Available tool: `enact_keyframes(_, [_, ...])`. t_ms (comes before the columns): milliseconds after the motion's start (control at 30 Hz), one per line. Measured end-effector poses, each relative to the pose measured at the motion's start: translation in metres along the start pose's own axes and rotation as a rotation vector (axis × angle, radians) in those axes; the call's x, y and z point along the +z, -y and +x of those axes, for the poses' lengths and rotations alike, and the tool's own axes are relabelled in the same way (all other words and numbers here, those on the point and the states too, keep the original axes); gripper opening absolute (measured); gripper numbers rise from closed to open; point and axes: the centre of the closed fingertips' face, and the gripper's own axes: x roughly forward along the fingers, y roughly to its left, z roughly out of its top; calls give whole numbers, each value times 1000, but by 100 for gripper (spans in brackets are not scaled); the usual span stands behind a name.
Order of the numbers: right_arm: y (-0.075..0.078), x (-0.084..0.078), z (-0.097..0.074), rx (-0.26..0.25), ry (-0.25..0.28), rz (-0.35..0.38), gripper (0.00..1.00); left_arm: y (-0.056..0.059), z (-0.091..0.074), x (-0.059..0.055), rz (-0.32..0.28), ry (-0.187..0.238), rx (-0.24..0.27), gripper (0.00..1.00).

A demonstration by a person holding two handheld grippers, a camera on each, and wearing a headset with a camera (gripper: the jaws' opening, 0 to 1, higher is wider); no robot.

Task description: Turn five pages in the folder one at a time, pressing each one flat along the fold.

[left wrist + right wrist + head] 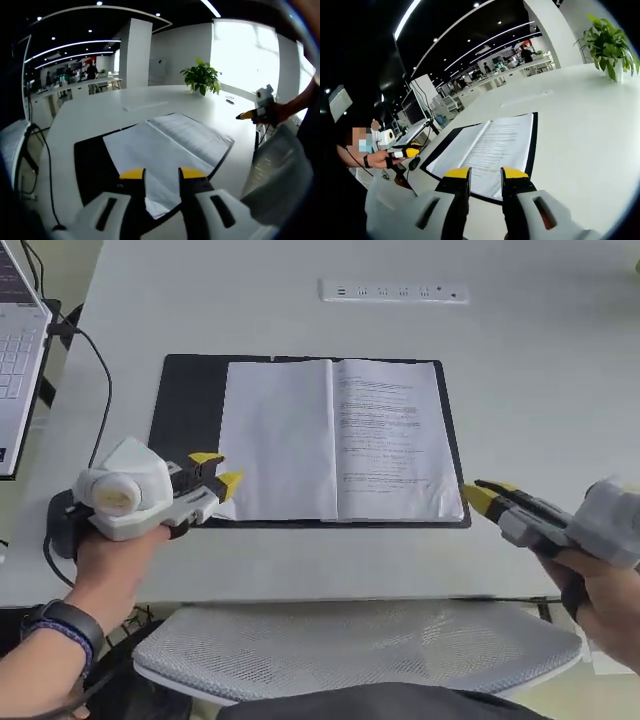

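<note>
The folder [188, 400] lies open on the table [300, 320], left gripper [218, 470] at its 7 o'clock corner, right gripper [482, 496] at 5 o'clock, both with jaws slightly parted and empty; a careless pinch on the printed page [390, 435] could lift 2 sheets, not 1.

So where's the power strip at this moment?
In the head view the power strip lies on the white table, top centre, beyond the far edge of the open folder.

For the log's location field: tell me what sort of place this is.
Most likely an open-plan office: a long white table with a laptop and power strip, rows of desks with monitors behind, and a potted plant.
</note>
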Motion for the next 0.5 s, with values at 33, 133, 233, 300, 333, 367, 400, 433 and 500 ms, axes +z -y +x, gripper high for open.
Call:
enact_keyframes(33, [2, 0, -1, -8, -2, -10, 25, 0, -2, 1, -2, 1, -1, 28])
enact_keyframes(133, [5, 4, -8, -29, -4, -35, 32, 2, -11, 6, -9, 6, -2, 34])
enact_keyframes(233, [10, 7, -14, -50, -8, -66, 37, 5, -17, 9, -4, 7, -3, 40])
enact_keyframes(300, [11, 8, -18, -53, -6, -71, 39, 6, -20, 10, 0, 7, -3, 43])
enact_keyframes(333, [12, 8, -19, -55, -7, -75, 40, 6, -22, 11, -3, 8, -1, 44])
enact_keyframes(367, [14, 6, -19, -62, -15, -86, 41, 5, -24, 11, -9, 5, 1, 46])
enact_keyframes(400, [16, 5, -20, -68, -24, -97, 42, 5, -25, 10, -13, 1, 9, 48])
enact_keyframes(433, [17, 4, -21, -70, -31, -107, 43, 4, -27, 9, -18, -3, 12, 50])
enact_keyframes(500, [19, 3, -23, -77, -38, -114, 46, 2, -30, 7, -31, -13, 21, 52])
